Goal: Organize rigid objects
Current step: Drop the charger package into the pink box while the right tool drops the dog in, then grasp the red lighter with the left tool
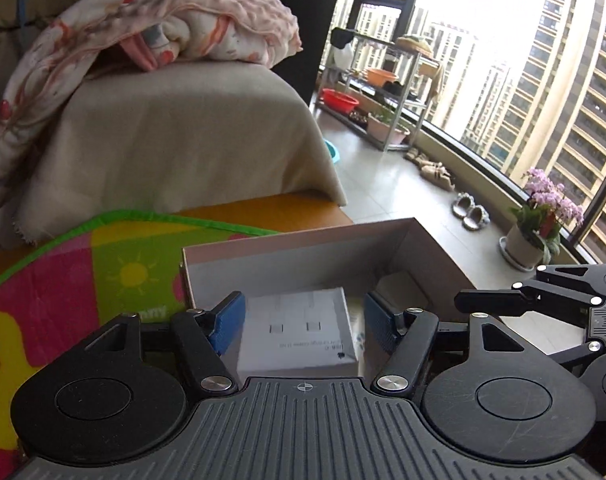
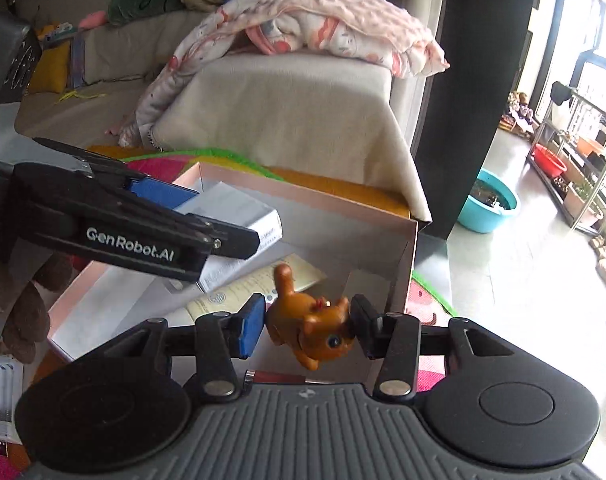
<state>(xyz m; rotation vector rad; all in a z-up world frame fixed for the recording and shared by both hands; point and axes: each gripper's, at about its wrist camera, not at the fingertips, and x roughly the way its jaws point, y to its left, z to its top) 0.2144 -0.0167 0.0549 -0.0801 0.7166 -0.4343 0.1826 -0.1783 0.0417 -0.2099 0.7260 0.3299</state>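
Right gripper (image 2: 309,326): clamped on small orange plastic cat figurine (image 2: 313,320), above the box's near corner.
Left gripper (image 1: 301,322): jaws spread around white rectangular carton (image 1: 299,336) (contact unclear).
Pink-rimmed open cardboard box (image 2: 315,196): holds carton, cream tube (image 2: 239,294).
Progress: partway; figurine unplaced.

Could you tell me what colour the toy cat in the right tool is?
Orange-brown cat; it shows best in the right wrist view.

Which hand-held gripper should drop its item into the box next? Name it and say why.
Right. The right hand-held gripper is clamped on the orange toy cat directly above the open box. The left hand-held gripper is spread apart around the white carton, which probably already rests inside.
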